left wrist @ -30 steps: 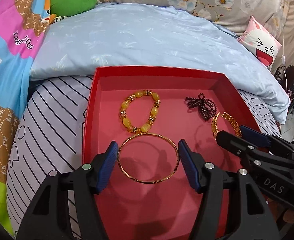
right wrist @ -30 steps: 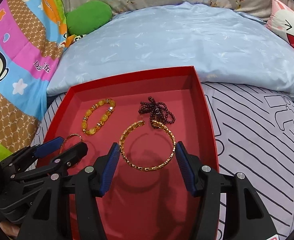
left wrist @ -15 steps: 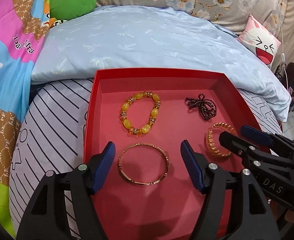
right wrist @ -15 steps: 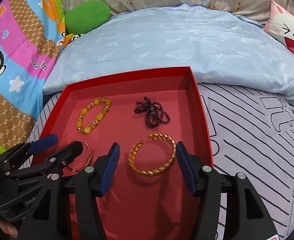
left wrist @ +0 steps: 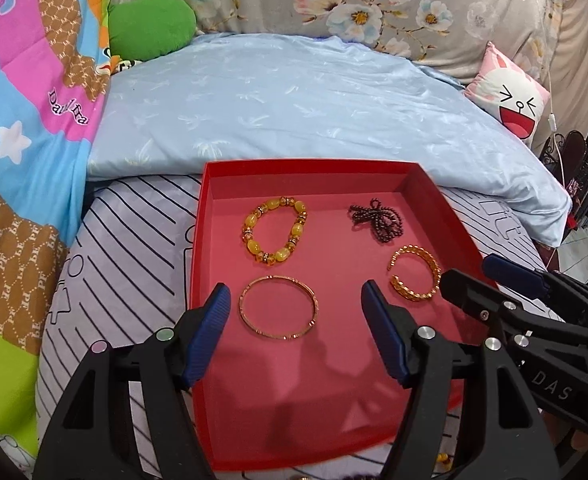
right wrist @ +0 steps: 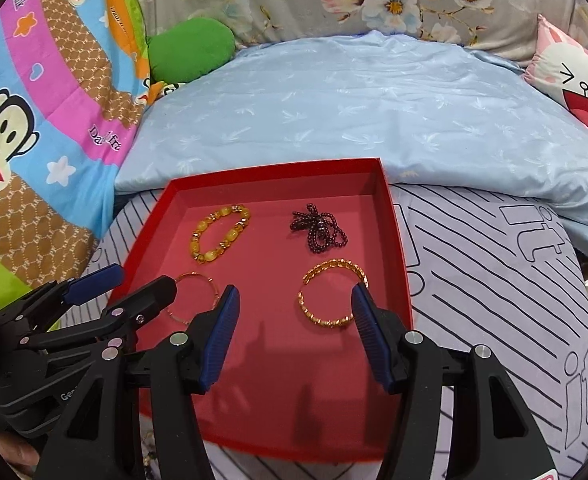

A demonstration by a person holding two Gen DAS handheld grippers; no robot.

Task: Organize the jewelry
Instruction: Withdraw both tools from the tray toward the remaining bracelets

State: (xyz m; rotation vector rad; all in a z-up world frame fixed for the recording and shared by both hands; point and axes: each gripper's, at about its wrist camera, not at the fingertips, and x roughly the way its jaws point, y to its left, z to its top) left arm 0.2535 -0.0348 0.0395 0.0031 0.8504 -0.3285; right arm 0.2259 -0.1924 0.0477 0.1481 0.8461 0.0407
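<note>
- Bedding surrounds the work area: a pale blue quilt (left wrist: 294, 108) lies bunched behind the red tray (left wrist: 422, 380), a striped lilac sheet (right wrist: 494, 280) lies under it, a cartoon-print blanket (left wrist: 34, 140) drapes on the left, and a green plush (left wrist: 152, 26) and a pink laughing-face cushion (left wrist: 510, 100) sit at the far corners.
- Nothing lies between either gripper and the jewelry; the only crowding is the two tools themselves, standing side by side over the tray's near half.
- Left gripper (left wrist: 296, 300) hangs above the thin gold bangle (left wrist: 278, 307), jaws spread wider than the ring and clear of it, holding nothing.
- Right gripper (right wrist: 294, 304) hangs above the twisted gold cuff (right wrist: 332, 294), jaws likewise apart; its right pad overlaps the cuff's edge in the picture, whether touching I cannot tell, and the cuff lies flat on the tray floor.
- All the jewelry sits inside the tray: a yellow bead bracelet (left wrist: 275, 236) at the back left, a dark bead strand (left wrist: 376, 220) heaped at the back right, the bangle front left, the cuff front right, each apart from the others.
- Count: four pieces in the tray, one tray, two grippers.
- Small beads peek out on the sheet just before the tray's near edge, too cut off to identify.
</note>
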